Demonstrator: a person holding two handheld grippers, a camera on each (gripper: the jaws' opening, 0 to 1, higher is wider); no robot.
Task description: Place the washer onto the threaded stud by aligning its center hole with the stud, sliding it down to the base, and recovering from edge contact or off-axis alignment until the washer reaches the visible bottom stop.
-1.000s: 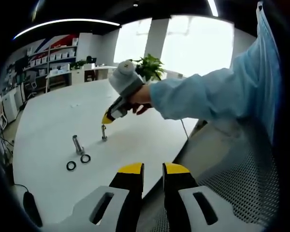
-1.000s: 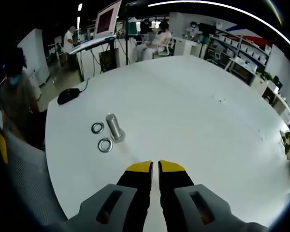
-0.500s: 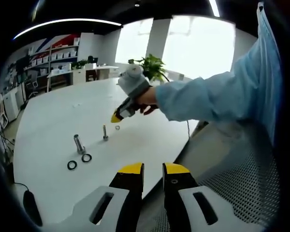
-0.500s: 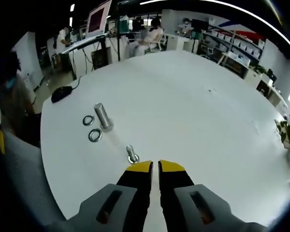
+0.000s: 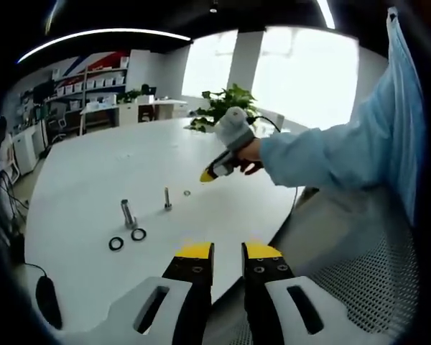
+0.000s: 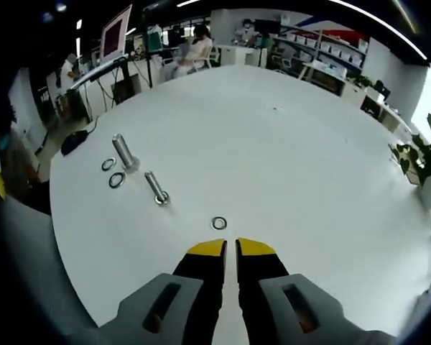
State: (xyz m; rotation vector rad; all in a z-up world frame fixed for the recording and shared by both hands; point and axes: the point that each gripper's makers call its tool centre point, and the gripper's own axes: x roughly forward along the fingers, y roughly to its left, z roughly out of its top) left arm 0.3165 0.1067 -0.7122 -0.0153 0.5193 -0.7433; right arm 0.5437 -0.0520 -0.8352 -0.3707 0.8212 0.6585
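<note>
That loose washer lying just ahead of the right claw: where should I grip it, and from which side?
Take the washer by its rim, coming straight down from above with the right claw. It lies flat on the white table, so only its thin edge offers a grip; probably one jaw outside the ring and one in the hole. Nothing crowds it; the thin stud stands well apart.

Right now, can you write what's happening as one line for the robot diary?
right gripper: shut, raised above table | washer: flat on table, off thin stud | left gripper: shut, idle
</note>
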